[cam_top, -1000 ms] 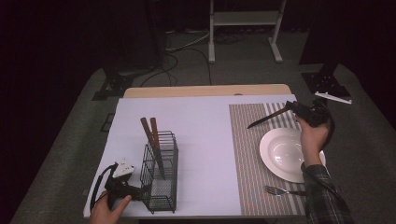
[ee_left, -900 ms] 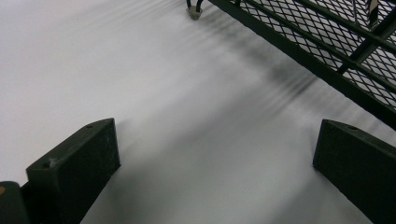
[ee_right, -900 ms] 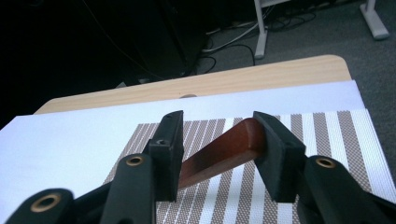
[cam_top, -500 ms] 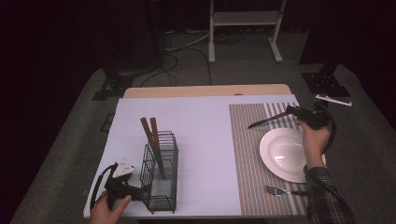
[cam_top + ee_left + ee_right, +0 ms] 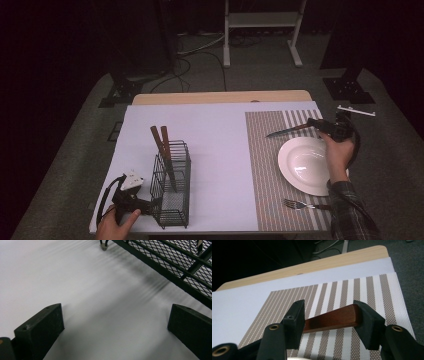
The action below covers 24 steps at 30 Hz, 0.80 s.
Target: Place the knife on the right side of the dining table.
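A knife (image 5: 287, 131) with a brown wooden handle (image 5: 332, 318) lies across the striped placemat (image 5: 265, 165), blade pointing left. My right gripper (image 5: 317, 125) (image 5: 328, 307) is at the handle end. Its jaws have just been opening and stand apart, with the handle lying crosswise between them and no pad pressing on it. My left gripper (image 5: 150, 205) (image 5: 115, 312) rests open on the white table cover, nothing between its jaws. It sits just left of the black wire basket (image 5: 172, 185) (image 5: 175, 270), where two wooden-handled utensils (image 5: 162, 145) stand.
A white plate (image 5: 305, 165) sits on the placemat just below the knife, with a fork (image 5: 300, 204) below it near the front edge. The person's right hand (image 5: 337, 155) reaches over the plate's right rim. A bare wooden table edge (image 5: 220, 97) runs along the back.
The right gripper and the knife's handle end have sunk slightly toward the placemat. The left gripper has stayed where it was.
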Tool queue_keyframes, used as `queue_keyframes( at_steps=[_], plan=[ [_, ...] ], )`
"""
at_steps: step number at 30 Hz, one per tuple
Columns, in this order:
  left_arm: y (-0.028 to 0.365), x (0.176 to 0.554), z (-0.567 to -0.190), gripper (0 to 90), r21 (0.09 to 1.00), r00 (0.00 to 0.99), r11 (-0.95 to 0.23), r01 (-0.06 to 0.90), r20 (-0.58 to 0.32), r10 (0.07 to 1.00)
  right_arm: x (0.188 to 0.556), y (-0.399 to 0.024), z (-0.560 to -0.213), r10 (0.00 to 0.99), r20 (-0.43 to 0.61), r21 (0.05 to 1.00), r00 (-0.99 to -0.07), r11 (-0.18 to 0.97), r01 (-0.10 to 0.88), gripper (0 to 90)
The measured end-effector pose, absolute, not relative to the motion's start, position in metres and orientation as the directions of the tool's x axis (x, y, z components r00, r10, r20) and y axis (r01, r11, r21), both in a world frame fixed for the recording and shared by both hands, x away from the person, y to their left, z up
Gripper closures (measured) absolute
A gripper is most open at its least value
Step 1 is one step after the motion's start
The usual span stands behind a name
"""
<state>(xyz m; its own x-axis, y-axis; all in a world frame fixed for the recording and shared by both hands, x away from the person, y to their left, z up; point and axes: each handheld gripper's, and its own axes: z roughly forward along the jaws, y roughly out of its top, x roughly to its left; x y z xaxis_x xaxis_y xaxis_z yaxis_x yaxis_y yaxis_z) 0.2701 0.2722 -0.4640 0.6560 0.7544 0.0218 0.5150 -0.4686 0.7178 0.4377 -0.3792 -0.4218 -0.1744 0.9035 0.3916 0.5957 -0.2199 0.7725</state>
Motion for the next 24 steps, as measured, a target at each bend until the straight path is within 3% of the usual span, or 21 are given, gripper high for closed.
queue_keyframes(
  at_steps=[24],
  plan=[
    [0.272, 0.27, -0.464, 0.0, 0.718, 0.656, -0.468, 0.515, 0.022, 0.755, 0.445, -0.379, -0.434, 0.934, 0.344, 0.699, -0.098, -0.185, 0.691, 37.0]
  ],
)
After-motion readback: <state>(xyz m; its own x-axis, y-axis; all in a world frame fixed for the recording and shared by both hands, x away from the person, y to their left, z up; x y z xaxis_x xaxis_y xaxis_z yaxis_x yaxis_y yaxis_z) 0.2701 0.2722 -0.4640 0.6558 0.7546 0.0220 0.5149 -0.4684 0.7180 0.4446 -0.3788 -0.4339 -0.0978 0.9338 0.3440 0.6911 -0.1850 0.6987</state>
